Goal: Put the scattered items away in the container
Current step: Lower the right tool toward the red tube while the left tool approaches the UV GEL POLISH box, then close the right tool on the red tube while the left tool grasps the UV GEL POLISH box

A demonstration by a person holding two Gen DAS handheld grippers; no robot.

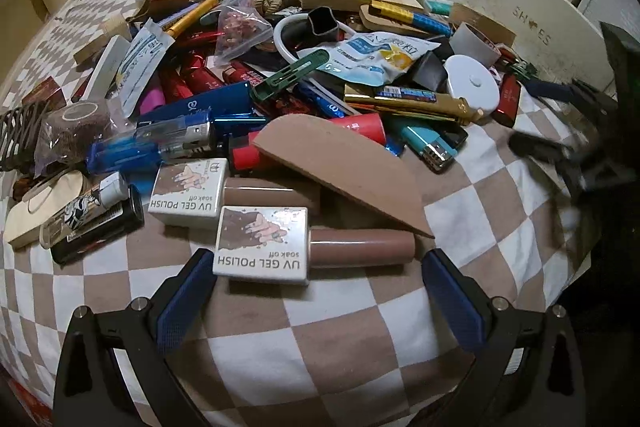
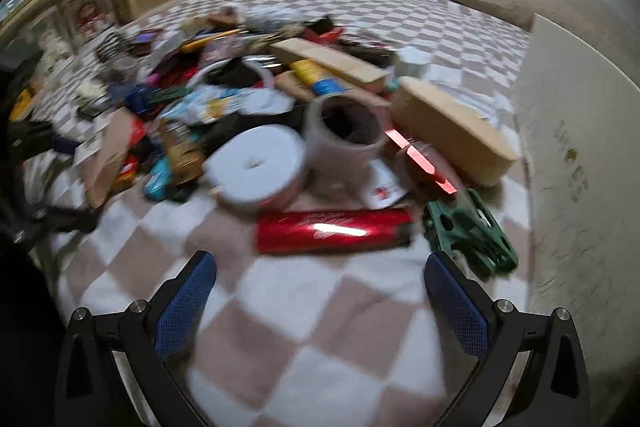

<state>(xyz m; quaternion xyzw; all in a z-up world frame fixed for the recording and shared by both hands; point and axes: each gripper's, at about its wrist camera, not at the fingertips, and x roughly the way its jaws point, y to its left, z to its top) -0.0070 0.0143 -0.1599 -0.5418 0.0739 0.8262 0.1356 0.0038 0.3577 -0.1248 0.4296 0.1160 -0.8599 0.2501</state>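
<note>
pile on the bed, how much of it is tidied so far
Nothing looks done: the pile is spread over the checked blanket. Both tongs, left and right, are open and empty. Nearest: a gel polish bottle and a red tube. All remains.

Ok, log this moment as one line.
left gripper: open, at nail polish bottle | right gripper: open, near red tube | container: right

Both wrist views look low across the checkered blanket (image 1: 340, 339), sharing the clutter pile (image 2: 256, 115).
</note>
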